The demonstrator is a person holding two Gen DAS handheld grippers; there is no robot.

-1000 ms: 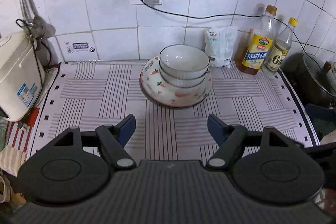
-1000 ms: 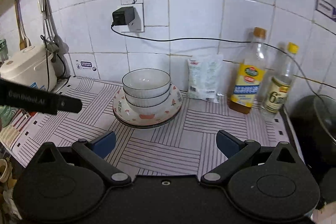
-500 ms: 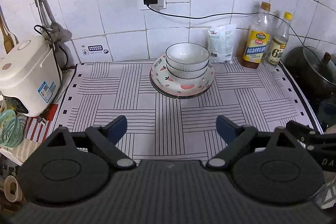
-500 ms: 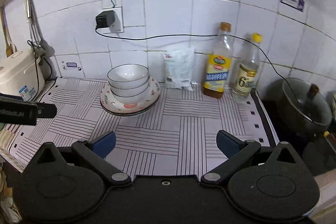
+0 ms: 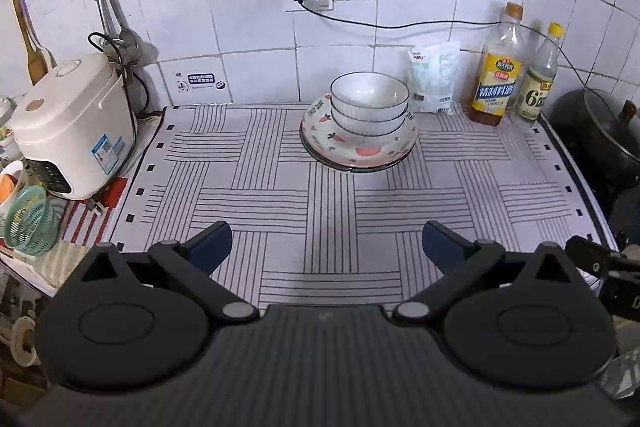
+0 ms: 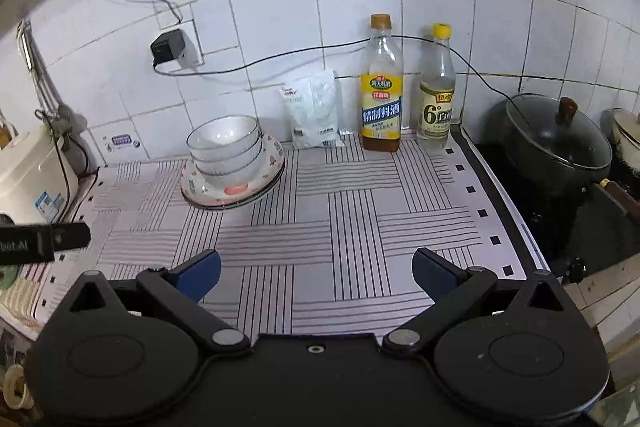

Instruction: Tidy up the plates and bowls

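Three white ribbed bowls [image 5: 369, 107] sit nested on a stack of plates with a carrot pattern [image 5: 356, 151] at the back of the striped mat, near the tiled wall. In the right wrist view the bowls [image 6: 225, 147] and plates [image 6: 236, 189] lie at the left back. My left gripper [image 5: 326, 247] is open and empty, well in front of the stack over the mat's front part. My right gripper [image 6: 316, 271] is open and empty, in front and to the right of the stack.
A white rice cooker [image 5: 76, 123] stands at the left. A white bag [image 5: 434, 79] and two bottles [image 5: 498, 67] stand by the wall right of the stack. A lidded black pot [image 6: 556, 143] sits on the stove at the right. A green basket [image 5: 30, 219] is at the left edge.
Both grippers have pulled back and up from the stacked dishes, so the stack looks smaller and farther. The right view has swung right, showing the pot. Both stay open.
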